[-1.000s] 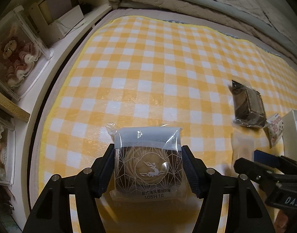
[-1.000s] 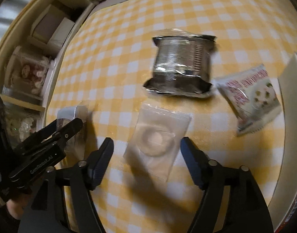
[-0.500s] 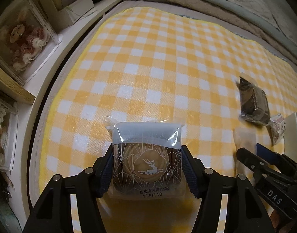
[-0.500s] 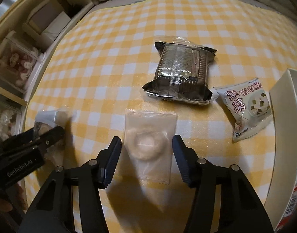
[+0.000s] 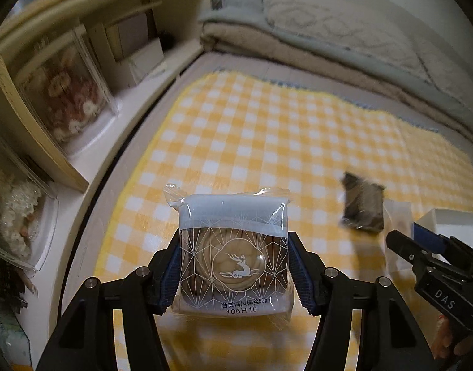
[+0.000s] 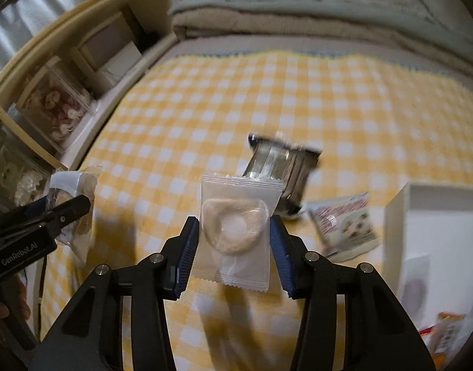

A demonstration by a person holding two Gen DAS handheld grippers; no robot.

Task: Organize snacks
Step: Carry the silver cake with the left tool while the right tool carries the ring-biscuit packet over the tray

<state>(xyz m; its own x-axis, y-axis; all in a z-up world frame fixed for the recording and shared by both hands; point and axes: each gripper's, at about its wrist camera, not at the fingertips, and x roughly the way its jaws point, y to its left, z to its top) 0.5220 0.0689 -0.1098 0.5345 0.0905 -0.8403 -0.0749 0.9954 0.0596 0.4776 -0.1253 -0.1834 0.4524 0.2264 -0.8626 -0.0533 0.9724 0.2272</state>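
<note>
Here, in the left wrist view, the left gripper [image 5: 234,270] is clamped on the deer-printed pastry packet [image 5: 234,255], its blue pads pressing the packet's two sides and holding it above the yellow checked cloth [image 5: 267,130]. At about three o'clock from the packet, a dark foil snack pack [image 5: 361,202] lies on the cloth, and just beyond it the right gripper [image 5: 403,242] enters from the edge, with a corner of the white box [image 5: 453,218] behind it. At ten o'clock stands a wooden shelf [image 5: 35,123]. In the right wrist view, the right gripper [image 6: 234,241] is closed on a clear ring-biscuit packet [image 6: 238,227], held up off the cloth. The foil pack [image 6: 279,167] sits at one o'clock from it, a red-and-white snack bag [image 6: 344,225] at three o'clock just beside the white box [image 6: 397,210], and the left gripper [image 6: 70,205] with the pastry packet [image 6: 69,185] at nine o'clock. Folded bedding [image 6: 298,9] lies at twelve o'clock.
</note>
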